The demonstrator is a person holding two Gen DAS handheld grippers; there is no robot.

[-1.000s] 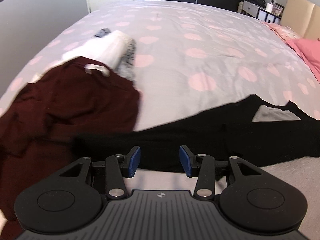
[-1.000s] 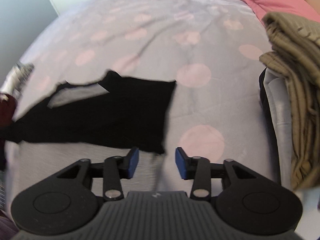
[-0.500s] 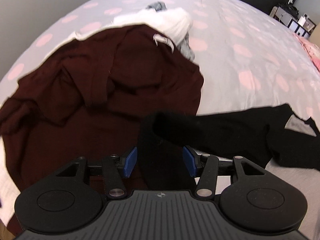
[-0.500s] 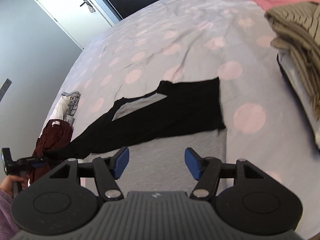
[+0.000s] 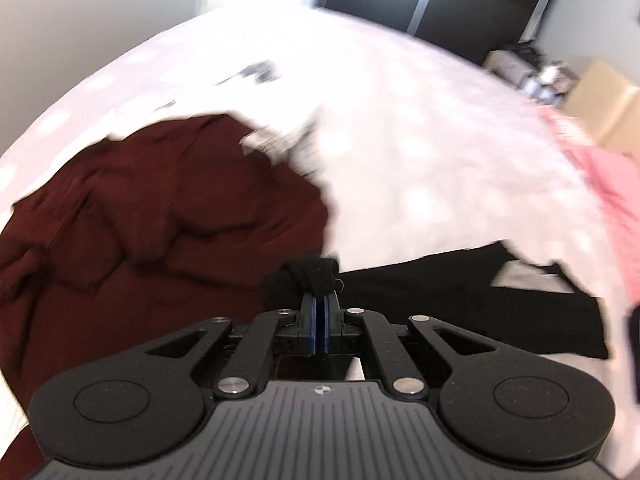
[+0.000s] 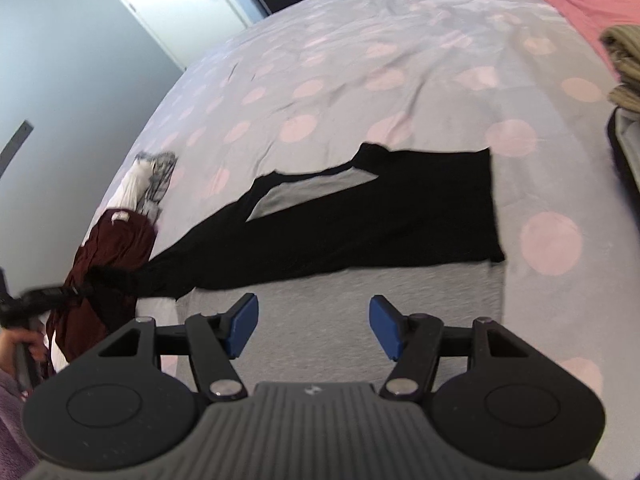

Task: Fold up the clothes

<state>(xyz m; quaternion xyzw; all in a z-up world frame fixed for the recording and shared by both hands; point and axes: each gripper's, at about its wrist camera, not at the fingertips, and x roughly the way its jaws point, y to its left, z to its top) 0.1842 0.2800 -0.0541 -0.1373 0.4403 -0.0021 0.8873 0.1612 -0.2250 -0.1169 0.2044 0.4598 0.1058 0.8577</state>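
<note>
Barely begun: the left gripper (image 5: 319, 312) has just pinched the black garment's (image 6: 372, 216) end; right gripper (image 6: 313, 325) gapes empty, nothing folded ahead.

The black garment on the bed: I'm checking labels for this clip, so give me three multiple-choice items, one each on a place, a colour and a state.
1. Where does the dark red garment lie relative to the black garment in the right wrist view?
A. at its left end
B. at its right end
C. on its middle

2. What colour are the spots on the bedspread?
A. green
B. pink
C. yellow

3. How does the left gripper stand?
A. wide open over bare bedspread
B. shut on the black garment's end
C. shut on a pillow

Answers:
1 A, the red heap sits by the garment's narrow left end.
2 B, pale pink dots cover the grey cloth.
3 B, black fabric bunches above its closed blue pads.
</note>
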